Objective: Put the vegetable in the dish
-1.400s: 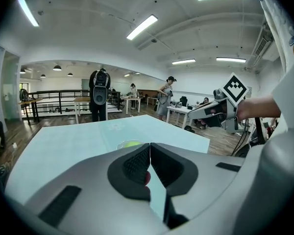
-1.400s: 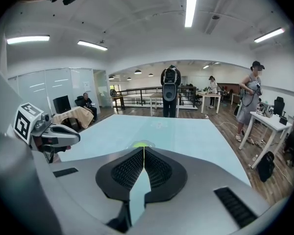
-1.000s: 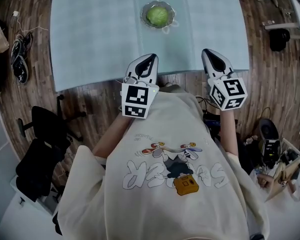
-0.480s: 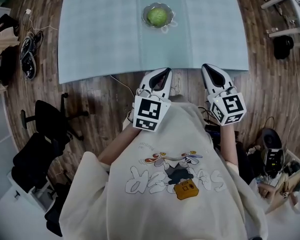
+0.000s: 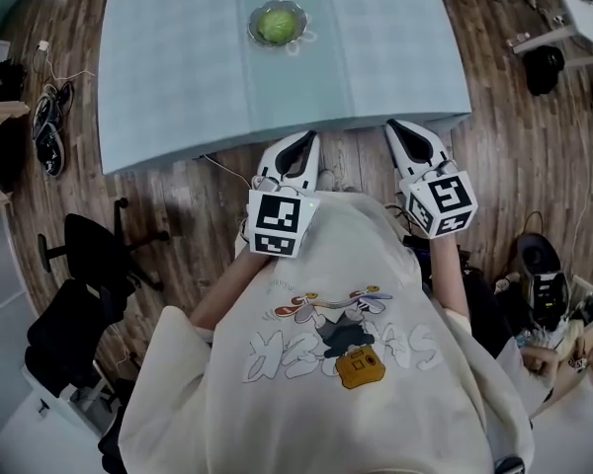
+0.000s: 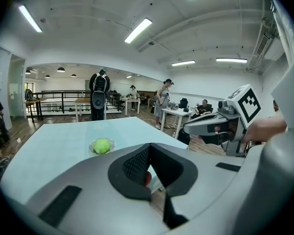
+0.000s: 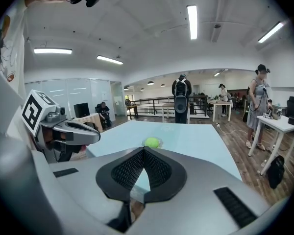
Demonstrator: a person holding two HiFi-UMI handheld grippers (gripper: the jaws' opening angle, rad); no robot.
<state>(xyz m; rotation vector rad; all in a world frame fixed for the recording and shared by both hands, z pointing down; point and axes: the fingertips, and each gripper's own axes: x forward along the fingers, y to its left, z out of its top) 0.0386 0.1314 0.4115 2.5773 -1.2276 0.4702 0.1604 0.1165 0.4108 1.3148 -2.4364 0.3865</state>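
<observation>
A round green vegetable (image 5: 276, 24) lies in a small clear glass dish (image 5: 295, 36) at the far middle of the light blue table (image 5: 178, 87). In the left gripper view the vegetable (image 6: 102, 146) sits ahead and to the left. In the right gripper view the vegetable (image 7: 151, 142) shows just over the jaw tips. My left gripper (image 5: 307, 138) and right gripper (image 5: 394, 124) are held close to the person's chest, just short of the table's near edge. Both are shut with nothing between the pads. Each one shows in the other's view: the right gripper (image 6: 213, 126), the left gripper (image 7: 71, 129).
A black office chair (image 5: 89, 255) stands on the wooden floor at the left, with shoes (image 5: 49, 126) and a cable beyond it. Bags and gear (image 5: 539, 275) lie at the right. Several people (image 7: 180, 99) and desks fill the room behind the table.
Both grippers have drawn back from over the table's near edge toward the person's body. The vegetable stays in the dish. Both grippers remain shut.
</observation>
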